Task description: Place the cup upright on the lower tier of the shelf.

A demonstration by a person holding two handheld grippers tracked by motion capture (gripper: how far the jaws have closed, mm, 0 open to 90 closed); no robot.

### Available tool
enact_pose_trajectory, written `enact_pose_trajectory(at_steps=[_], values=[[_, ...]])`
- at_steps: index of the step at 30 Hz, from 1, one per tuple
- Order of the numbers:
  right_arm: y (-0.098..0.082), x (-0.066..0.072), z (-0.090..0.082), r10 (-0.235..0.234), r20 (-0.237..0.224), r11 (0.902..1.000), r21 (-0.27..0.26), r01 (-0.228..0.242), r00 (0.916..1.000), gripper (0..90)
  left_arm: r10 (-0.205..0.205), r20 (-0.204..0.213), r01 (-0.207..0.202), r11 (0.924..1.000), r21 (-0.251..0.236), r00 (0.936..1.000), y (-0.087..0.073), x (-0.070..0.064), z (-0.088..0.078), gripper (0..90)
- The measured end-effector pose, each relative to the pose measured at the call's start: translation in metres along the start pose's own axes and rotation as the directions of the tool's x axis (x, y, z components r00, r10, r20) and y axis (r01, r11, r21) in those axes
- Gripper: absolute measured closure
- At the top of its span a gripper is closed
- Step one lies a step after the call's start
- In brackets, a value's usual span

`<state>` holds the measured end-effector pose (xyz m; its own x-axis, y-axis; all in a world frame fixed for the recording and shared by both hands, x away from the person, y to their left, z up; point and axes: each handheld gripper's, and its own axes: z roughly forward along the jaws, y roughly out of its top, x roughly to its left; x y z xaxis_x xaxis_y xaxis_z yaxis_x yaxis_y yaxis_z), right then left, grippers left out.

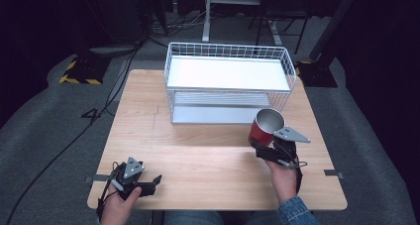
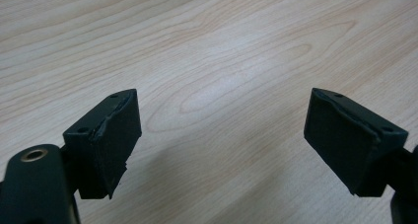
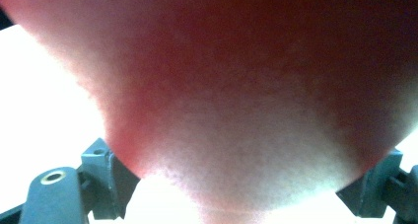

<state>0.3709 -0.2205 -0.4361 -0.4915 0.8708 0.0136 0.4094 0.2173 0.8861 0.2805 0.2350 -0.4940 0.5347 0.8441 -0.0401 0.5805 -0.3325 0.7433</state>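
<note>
The red cup (image 1: 264, 130), mouth tilted toward 1 o'clock, is held clenched in the right gripper (image 1: 261, 146) above the table (image 1: 198, 155), with the wire rack (image 1: 228, 74) lying at 11 o'clock from it, while the farther left gripper (image 1: 154, 180) is kept released and empty at 8 o'clock.

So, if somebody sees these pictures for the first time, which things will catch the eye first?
The red cup with its shiny metal inside stands out most, held in the right hand-held gripper above the right side of the wooden table. Behind it, at the far edge, stands a white wire basket with a flat white shelf inside. The left hand-held gripper is near the front left corner and holds nothing.
</note>
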Motion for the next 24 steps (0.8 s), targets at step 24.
enact_pose_trajectory(at_steps=[24], values=[[0.031, 0.013, 0.065, -0.021, -0.067, 0.9986, 0.047, 0.024, 0.9976, 18.2, -0.082, -0.091, 0.081, 0.9966, -0.008, 0.9925, -0.040, 0.007, -0.043, 15.1]])
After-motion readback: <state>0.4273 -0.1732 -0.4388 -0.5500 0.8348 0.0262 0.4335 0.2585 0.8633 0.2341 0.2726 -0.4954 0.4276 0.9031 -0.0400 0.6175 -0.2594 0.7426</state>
